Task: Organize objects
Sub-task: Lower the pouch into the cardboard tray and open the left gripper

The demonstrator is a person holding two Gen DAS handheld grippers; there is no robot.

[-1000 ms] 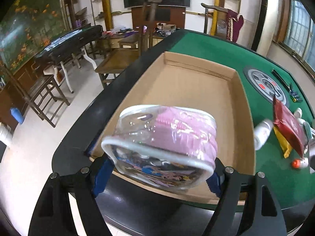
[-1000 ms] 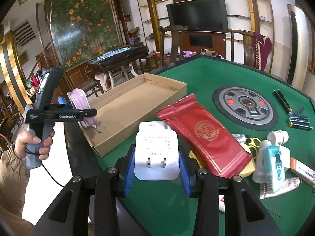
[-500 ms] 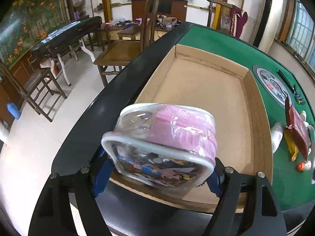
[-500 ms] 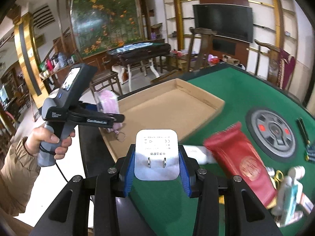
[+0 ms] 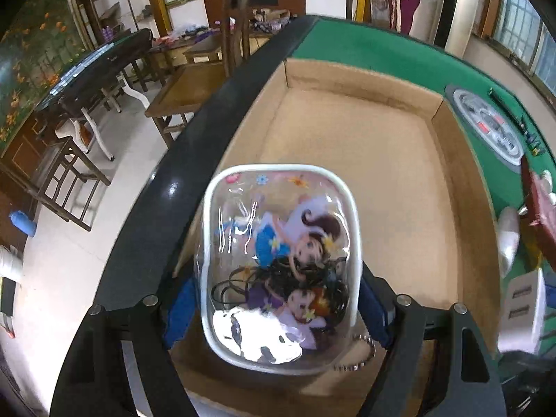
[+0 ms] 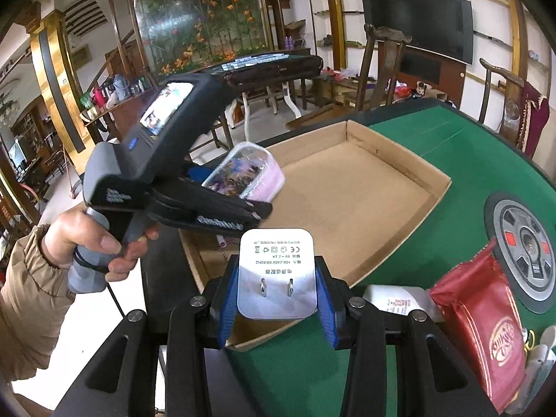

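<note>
My left gripper (image 5: 278, 305) is shut on a clear pouch (image 5: 278, 264) with a cartoon print, pink sides and dark cords inside. The pouch hangs tilted over the near left corner of the open cardboard box (image 5: 382, 160). The right wrist view shows the same pouch (image 6: 243, 173) above the box (image 6: 347, 201), and a hand (image 6: 93, 239) holding the left gripper. My right gripper (image 6: 277, 299) is shut on a white plug charger (image 6: 277, 271), prongs facing the camera, over the box's near edge. The box floor is bare.
A red packet (image 6: 486, 326) and a white bottle (image 6: 392, 300) lie on the green table (image 6: 434, 139) right of the box, with more small items behind them. A round grey disc (image 6: 524, 243) sits mid-table. Chairs and another table stand beyond the black table rim.
The left gripper has moved forward over the box and tipped down, so the pouch now shows its printed face. The right gripper has swung left with the charger to the box's near edge.
</note>
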